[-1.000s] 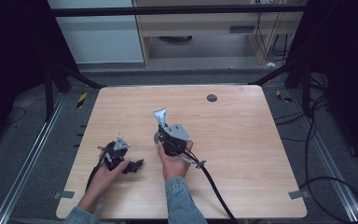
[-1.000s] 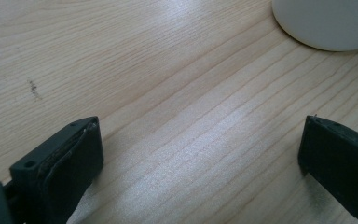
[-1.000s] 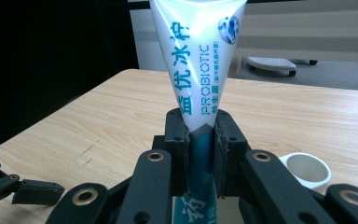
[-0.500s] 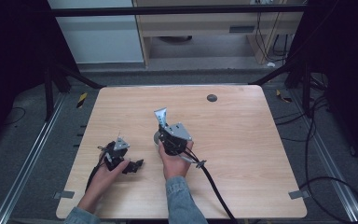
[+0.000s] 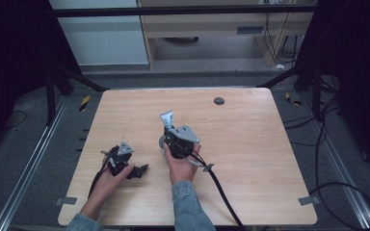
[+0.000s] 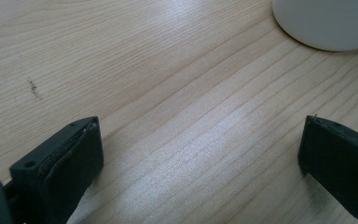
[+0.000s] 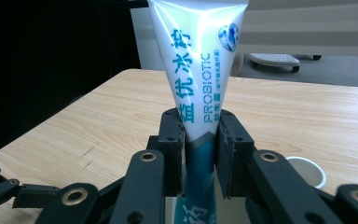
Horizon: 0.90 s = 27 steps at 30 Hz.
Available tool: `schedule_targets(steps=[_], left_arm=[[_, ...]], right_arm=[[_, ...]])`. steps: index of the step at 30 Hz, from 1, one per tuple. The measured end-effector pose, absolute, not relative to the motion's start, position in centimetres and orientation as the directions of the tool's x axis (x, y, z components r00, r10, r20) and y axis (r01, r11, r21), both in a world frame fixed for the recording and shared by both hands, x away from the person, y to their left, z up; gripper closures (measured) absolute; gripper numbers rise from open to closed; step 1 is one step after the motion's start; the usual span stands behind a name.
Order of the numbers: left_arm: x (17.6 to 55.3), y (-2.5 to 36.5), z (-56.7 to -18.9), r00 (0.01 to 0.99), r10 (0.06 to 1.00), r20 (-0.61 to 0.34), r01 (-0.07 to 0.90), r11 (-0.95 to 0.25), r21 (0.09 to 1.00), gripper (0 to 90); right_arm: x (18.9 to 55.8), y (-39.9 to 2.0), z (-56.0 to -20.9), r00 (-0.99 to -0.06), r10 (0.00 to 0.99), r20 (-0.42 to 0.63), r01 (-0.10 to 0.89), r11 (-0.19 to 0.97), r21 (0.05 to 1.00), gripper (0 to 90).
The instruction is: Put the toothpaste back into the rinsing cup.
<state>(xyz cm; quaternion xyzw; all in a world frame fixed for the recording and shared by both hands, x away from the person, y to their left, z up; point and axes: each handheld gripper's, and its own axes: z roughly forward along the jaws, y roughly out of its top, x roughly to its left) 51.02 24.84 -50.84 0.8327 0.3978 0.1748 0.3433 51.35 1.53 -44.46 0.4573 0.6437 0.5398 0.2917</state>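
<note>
Seen from the high view: a pale wooden bench [image 5: 270,159] with two hands coming in from the near edge. Right tool [image 5: 169,131] held near the middle of the bench, pinching a tube [image 5: 167,119] that stands upright with its flat crimped end up. In the right gripper view, right tool [image 7: 200,140] with both black jaws pressed against the tube [image 7: 198,70] on either side, at the line where the white body turns teal; blue lettering down the white face, "PROBIOTIC" among it, and a round blue mark near the top. Low at the right of that view, a white cup [image 7: 307,170] on the bench, partly hidden behind the tool's linkage. From above, the cup [image 5: 162,143] showing as a pale rim just left of the right hand [image 5: 180,163], touching or nearly touching the tool; which one, cannot tell. Left tool [image 5: 137,171] low over the near left part of the bench, held by the left hand [image 5: 108,180], pointing toward the right hand. In the left gripper view, left tool [image 6: 200,154] spread wide with bare wood grain between the jaws, gripping nothing; a white rounded cup [image 6: 326,21] at the top right corner, apart from the jaws. Small dark round spot [image 5: 218,100] on the far part of the bench, well away from both hands.
</note>
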Motion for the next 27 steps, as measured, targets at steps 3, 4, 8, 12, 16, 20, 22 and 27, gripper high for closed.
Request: schedule_targets(steps=[3,4,8,12,16,20,22,27], left_arm=[[51.02,24.84,-50.84,0.622,0.782,0.018,0.542,-0.448,0.711,0.0],[51.02,24.84,-50.84,0.622,0.782,0.018,0.542,-0.448,0.711,0.0],[51.02,24.84,-50.84,0.623,0.782,0.018,0.542,-0.448,0.711,0.0],[51.02,24.84,-50.84,0.623,0.782,0.018,0.542,-0.448,0.711,0.0],[51.02,24.84,-50.84,0.622,0.783,0.018,0.543,-0.448,0.711,0.0],[51.02,24.84,-50.84,0.622,0.782,0.018,0.542,-0.448,0.711,0.0],[51.02,24.84,-50.84,0.623,0.782,0.018,0.542,-0.448,0.711,0.0],[51.02,24.84,-50.84,0.622,0.783,0.018,0.542,-0.448,0.711,0.0]], right_arm=[[51.35,1.47,-44.40,-0.412,0.904,0.117,0.274,0.000,0.962,72.2],[51.35,1.47,-44.40,-0.412,0.904,0.117,0.274,0.000,0.962,72.2],[51.33,1.43,-44.36,-0.411,0.903,0.123,0.279,-0.003,0.960,70.2],[51.33,1.36,-44.32,-0.408,0.905,0.124,0.281,-0.005,0.960,67.0],[51.32,1.35,-44.33,-0.406,0.905,0.124,0.285,-0.004,0.958,64.8],[51.29,1.38,-44.35,-0.404,0.906,0.126,0.291,-0.003,0.957,60.3],[51.28,1.37,-44.33,-0.403,0.906,0.127,0.293,-0.004,0.956,59.2],[51.03,1.28,-44.02,-0.401,0.907,0.125,0.299,0.001,0.954,52.5]])
